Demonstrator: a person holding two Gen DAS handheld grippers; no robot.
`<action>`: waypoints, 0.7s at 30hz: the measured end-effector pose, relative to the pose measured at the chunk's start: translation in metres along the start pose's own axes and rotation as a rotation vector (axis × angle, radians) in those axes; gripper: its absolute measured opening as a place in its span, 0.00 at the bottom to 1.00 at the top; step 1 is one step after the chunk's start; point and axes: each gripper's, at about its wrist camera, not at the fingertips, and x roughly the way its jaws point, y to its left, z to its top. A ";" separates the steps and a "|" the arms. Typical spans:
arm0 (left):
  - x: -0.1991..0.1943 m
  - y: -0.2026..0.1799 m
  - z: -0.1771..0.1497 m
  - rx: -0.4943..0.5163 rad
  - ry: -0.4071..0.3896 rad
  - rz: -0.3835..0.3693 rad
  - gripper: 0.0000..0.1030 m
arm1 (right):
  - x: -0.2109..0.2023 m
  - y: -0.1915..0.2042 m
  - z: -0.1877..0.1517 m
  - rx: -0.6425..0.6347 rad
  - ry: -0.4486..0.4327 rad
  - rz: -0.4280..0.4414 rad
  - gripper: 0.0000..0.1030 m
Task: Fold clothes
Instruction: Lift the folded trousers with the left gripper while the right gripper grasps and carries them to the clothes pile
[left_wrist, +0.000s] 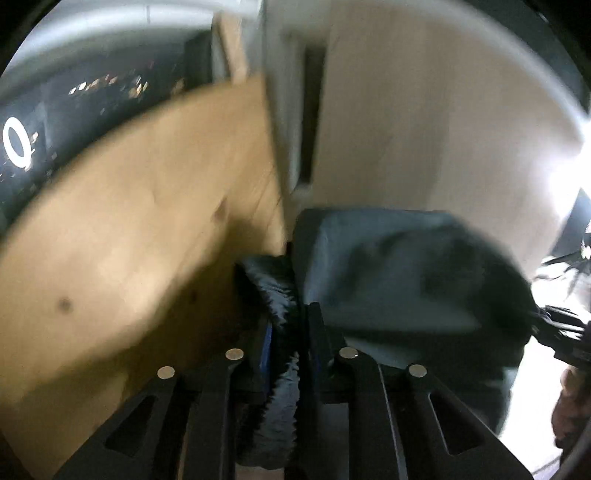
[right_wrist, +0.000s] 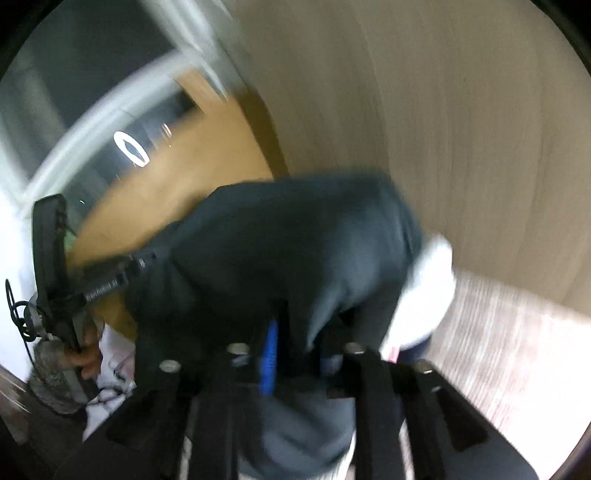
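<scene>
left claw (left_wrist: 291, 354): gripped a fuzzy black fold of the dark cloth (left_wrist: 388, 273) | right claw (right_wrist: 295, 354): gripped the same cloth | cloth: bunched between both claws, above the wooden desk (left_wrist: 129, 221)

Both views are blurred. The left wrist camera looks steeply down along its claw (left_wrist: 288, 332), very close to a dark grey-blue crumpled cloth garment (left_wrist: 388, 266). The right wrist camera faces likewise over its own claw (right_wrist: 295, 350), equally near. Both share that garment (right_wrist: 295, 240), probably one tan wooden floor (left_wrist: 129, 221)
</scene>
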 end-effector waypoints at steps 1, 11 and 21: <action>-0.001 0.001 0.000 0.002 -0.013 0.009 0.22 | 0.000 -0.009 -0.003 0.048 0.031 0.030 0.22; -0.069 -0.033 -0.013 0.117 -0.154 -0.109 0.23 | -0.056 -0.002 -0.015 -0.136 -0.050 -0.003 0.40; -0.004 -0.038 -0.038 0.098 0.038 -0.162 0.20 | -0.004 -0.045 -0.060 0.034 0.109 0.116 0.40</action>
